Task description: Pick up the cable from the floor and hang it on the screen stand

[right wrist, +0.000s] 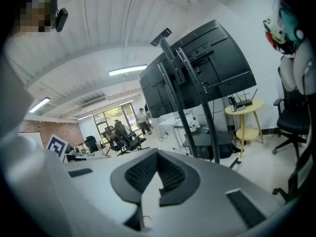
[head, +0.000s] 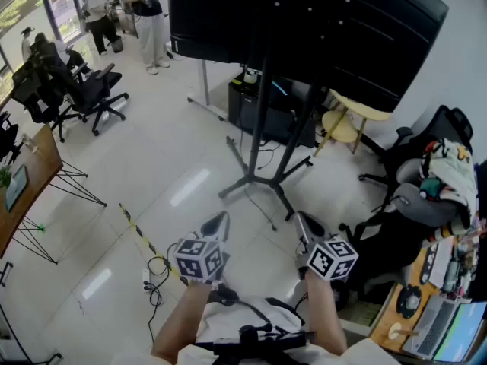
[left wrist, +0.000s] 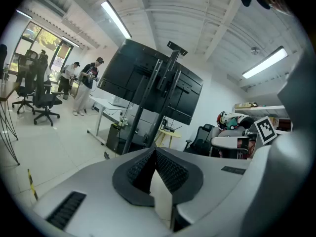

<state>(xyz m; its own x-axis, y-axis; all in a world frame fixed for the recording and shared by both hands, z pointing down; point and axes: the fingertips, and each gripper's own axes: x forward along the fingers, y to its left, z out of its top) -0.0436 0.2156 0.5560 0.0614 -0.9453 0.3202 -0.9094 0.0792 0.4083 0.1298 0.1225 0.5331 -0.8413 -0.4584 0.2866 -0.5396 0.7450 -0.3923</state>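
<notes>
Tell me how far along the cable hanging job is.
Done: nothing yet; the cable lies on the floor beside the striped tape. In hand: nothing, left gripper and right gripper are shut, empty. Left: pick it up, hang it on the screen stand.

The stand (head: 262, 128) rises at 12 o'clock, its feet spread on the white floor (head: 152, 166) and the dark screen (head: 319, 21) on top. The left gripper (head: 217, 223) and right gripper (head: 307, 225) sit side by side at 6 o'clock, jaws together, empty, pointing at those feet. The cable (head: 157, 274) lies coiled at 8 o'clock, beside striped tape (head: 137, 230).
</notes>
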